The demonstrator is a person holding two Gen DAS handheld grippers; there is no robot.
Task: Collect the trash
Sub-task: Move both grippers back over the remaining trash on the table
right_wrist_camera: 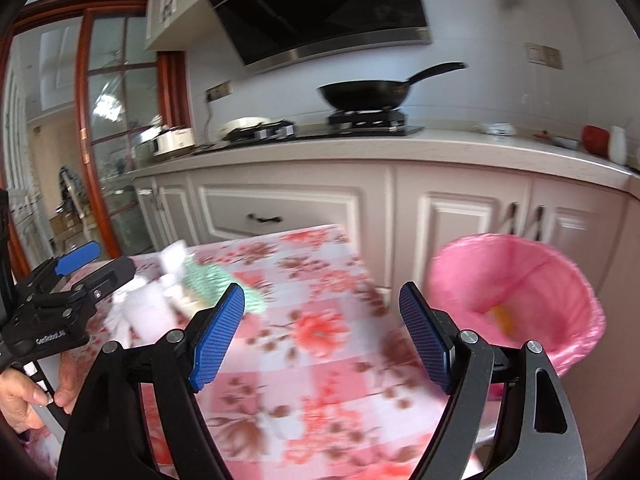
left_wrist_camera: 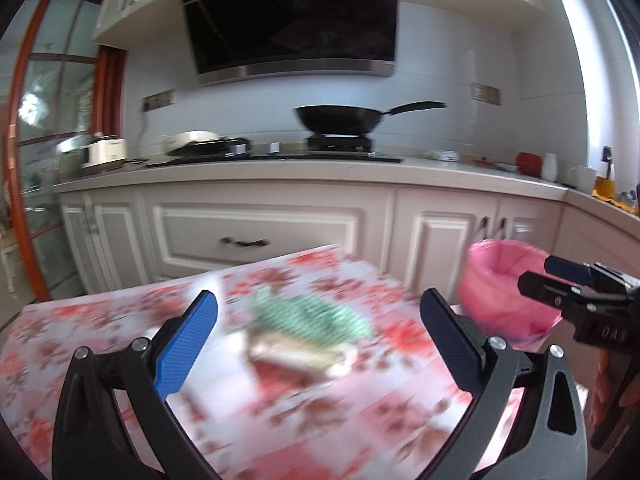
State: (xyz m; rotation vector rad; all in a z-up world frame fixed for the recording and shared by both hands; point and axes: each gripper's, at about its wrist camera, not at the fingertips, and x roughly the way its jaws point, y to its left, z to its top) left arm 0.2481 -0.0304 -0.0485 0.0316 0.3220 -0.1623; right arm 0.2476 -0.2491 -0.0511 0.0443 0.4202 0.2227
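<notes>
In the left wrist view, the left claw point(left_wrist_camera: 318, 332) is seen spread wide and empty above the floral tabletop point(left_wrist_camera: 120, 320), framing a blurred green-and-white piece of trash point(left_wrist_camera: 308, 328); it is best lowered squarely over the heap before being closed. In the right wrist view, the right claw point(right_wrist_camera: 322, 336) is likewise held apart and empty, the pink-lined bin point(right_wrist_camera: 516, 304) stands just beside the tabletop's edge, and the carry should be kept clear of it.
</notes>
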